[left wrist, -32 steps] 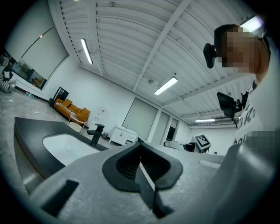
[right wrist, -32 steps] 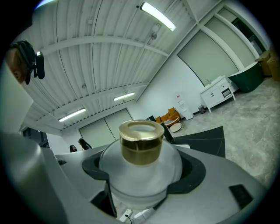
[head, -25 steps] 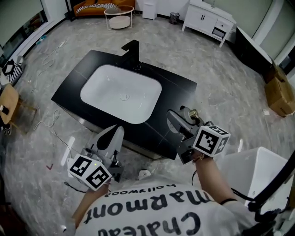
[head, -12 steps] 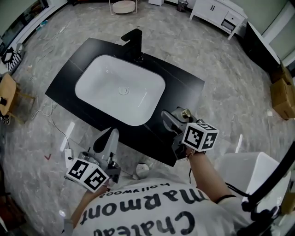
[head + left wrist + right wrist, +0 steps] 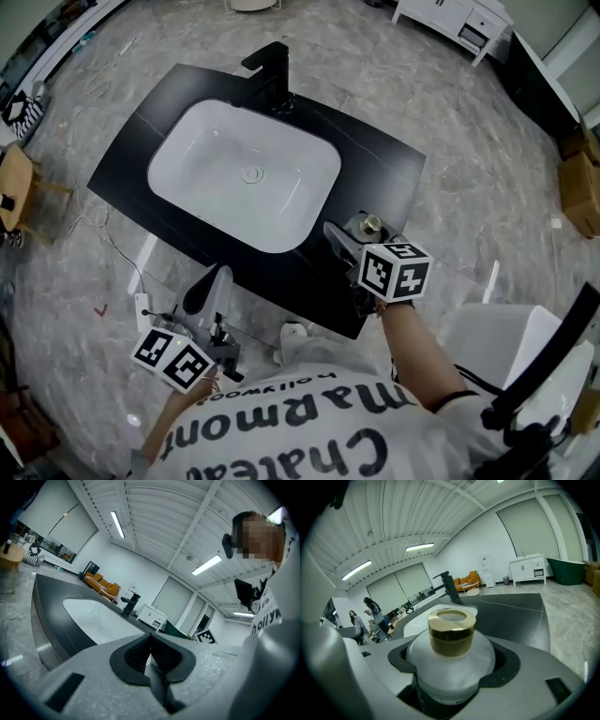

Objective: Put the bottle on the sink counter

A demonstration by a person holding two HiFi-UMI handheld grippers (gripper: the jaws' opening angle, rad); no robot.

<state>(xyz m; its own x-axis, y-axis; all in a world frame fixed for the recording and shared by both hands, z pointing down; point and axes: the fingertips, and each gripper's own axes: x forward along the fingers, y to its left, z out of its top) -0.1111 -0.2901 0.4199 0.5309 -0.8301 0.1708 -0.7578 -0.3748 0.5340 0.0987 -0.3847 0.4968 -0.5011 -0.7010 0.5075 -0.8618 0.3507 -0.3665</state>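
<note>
The black bench (image 5: 380, 173) with its white basin (image 5: 244, 178) lies below us. Our left gripper (image 5: 150, 644) hangs off the bench's near edge, its fingers pressed together on nothing. Our right gripper (image 5: 359, 242) is over the near right corner, its fingers (image 5: 520, 681) pinching the bottle (image 5: 450, 656) round its wide frosted body. We cannot tell whether the base touches the bench. It looks like glass to us: stiff, smooth, rather heavy, breakable. The body is the right hold, not the small gold cap (image 5: 451, 630).
</note>
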